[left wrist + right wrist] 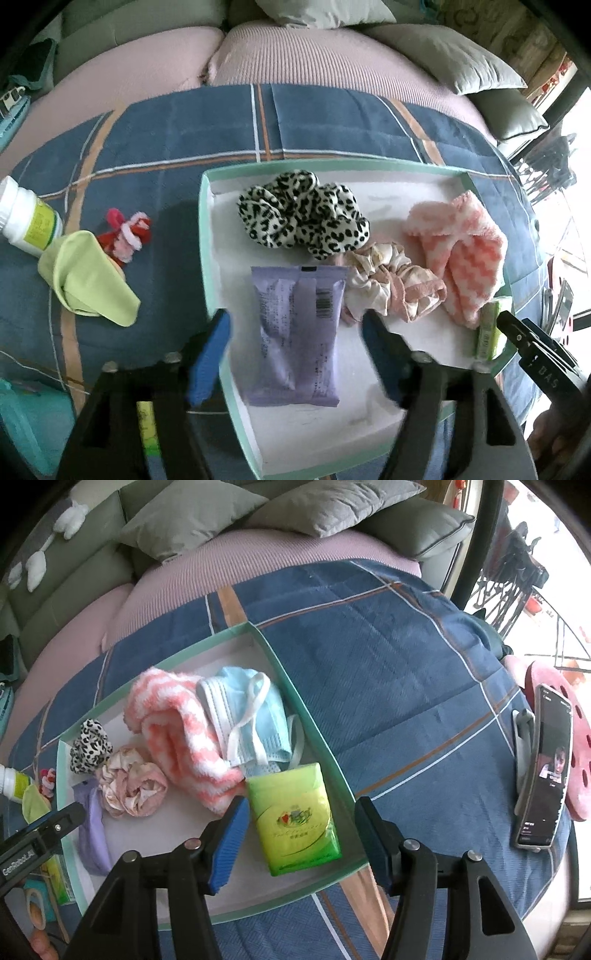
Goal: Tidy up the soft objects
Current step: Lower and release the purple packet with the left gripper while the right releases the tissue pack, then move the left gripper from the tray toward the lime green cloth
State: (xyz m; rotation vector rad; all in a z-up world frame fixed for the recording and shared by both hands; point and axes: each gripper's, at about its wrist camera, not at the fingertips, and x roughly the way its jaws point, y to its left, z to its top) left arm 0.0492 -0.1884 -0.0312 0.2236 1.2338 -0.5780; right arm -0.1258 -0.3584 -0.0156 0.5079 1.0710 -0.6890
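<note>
A shallow white box with a mint green rim (204, 236) (314, 723) lies on a blue plaid blanket. It holds a leopard scrunchie (303, 214) (90, 744), a pink floral scrunchie (391, 284) (133, 782), a pink-white fluffy towel (461, 243) (177, 734), a purple tissue pack (295, 332) (94, 830), a green tissue pack (295, 816) (489, 330) and a blue face mask (251, 716). My left gripper (295, 350) is open over the purple pack. My right gripper (299, 838) is open over the green pack.
Left of the box lie a light green cloth (88, 273), a red-pink fuzzy item (125, 232) and a white bottle (26, 218). A phone on a stand (546, 771) and a pink disc (576, 738) sit at the right. Sofa cushions (207, 520) lie behind.
</note>
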